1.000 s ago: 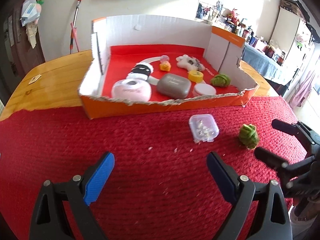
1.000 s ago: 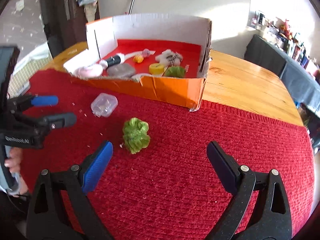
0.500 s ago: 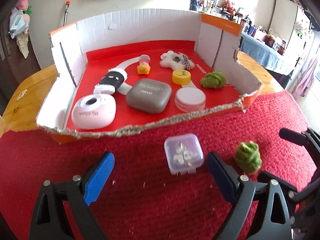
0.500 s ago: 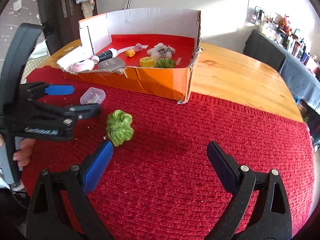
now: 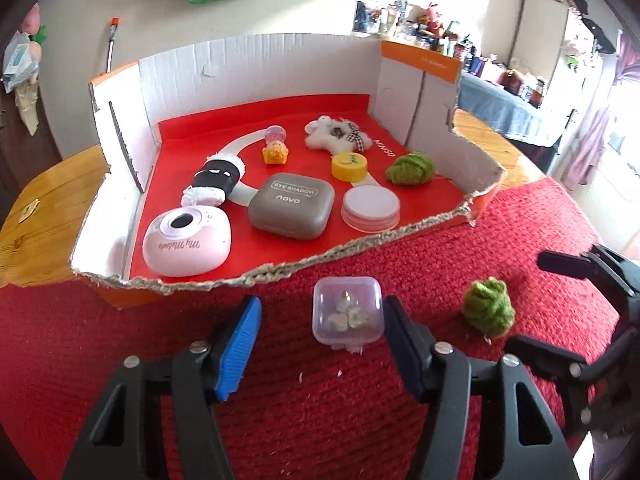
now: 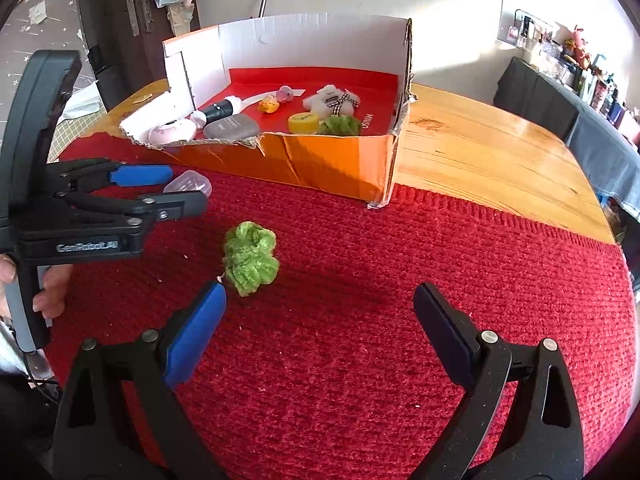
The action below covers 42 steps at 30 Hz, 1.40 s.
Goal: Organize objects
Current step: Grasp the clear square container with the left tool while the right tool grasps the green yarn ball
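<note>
Here, left gripper [image 5: 320, 334] low over red surface [image 5: 120, 340], fingers apart around clear case [image 5: 346, 315]; right gripper [image 6: 320, 332] level, spread wide near green pom [image 6: 250, 258].

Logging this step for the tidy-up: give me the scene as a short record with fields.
surface: red mat on wooden table
box: open, holds compact, camera, cap and other bits
left gripper: open, fingers either side of clear case
right gripper: open, just short of green pom-pom
still outside box: clear case, green pom-pom
</note>
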### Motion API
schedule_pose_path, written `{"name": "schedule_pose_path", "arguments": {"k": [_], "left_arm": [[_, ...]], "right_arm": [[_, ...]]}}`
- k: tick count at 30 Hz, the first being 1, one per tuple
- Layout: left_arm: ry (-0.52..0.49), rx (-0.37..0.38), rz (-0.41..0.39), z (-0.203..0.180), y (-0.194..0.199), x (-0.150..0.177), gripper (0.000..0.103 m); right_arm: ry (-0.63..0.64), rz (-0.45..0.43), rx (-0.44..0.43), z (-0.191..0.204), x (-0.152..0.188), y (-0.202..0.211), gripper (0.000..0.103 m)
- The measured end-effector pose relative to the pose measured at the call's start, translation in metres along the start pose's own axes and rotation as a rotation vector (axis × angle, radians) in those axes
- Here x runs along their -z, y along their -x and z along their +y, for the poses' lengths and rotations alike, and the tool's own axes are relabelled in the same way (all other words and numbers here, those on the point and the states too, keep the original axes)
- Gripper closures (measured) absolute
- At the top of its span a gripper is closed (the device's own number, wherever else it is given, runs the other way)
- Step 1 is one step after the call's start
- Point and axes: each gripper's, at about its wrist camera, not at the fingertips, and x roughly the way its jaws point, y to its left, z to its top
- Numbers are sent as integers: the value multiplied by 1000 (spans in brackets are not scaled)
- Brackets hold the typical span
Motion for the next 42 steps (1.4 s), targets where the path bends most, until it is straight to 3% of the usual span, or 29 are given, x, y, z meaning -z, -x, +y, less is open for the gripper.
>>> {"name": "schedule_pose_path", "arguments": {"k": [7,12,19,25,34,40,42], "left_arm": [[-41,112,-15,1,10,3,54],[-106,119,-11,-8,6,-3,54],[-82,130,3,-2,-1,-2,67],[-82,166,5,1,11,7,67],[-115,107,17,0,16,21,67],[-121,101,6,-3,15,23,60],[-123,93,-1,-4,16,24,60]], "right_arm": [[-2,1,-12,7,-6,-4,7],[-17,2,-17,8,-7,-4,7],[-38,5,-13,5,-4,-1,7],[-39,2,-14,5,-5,-1,7],[7,31,-13,18,-9,-15,7],[23,33,-6,23,-12,-19,7],[18,26,-7,23,-12,-18,12]]}}
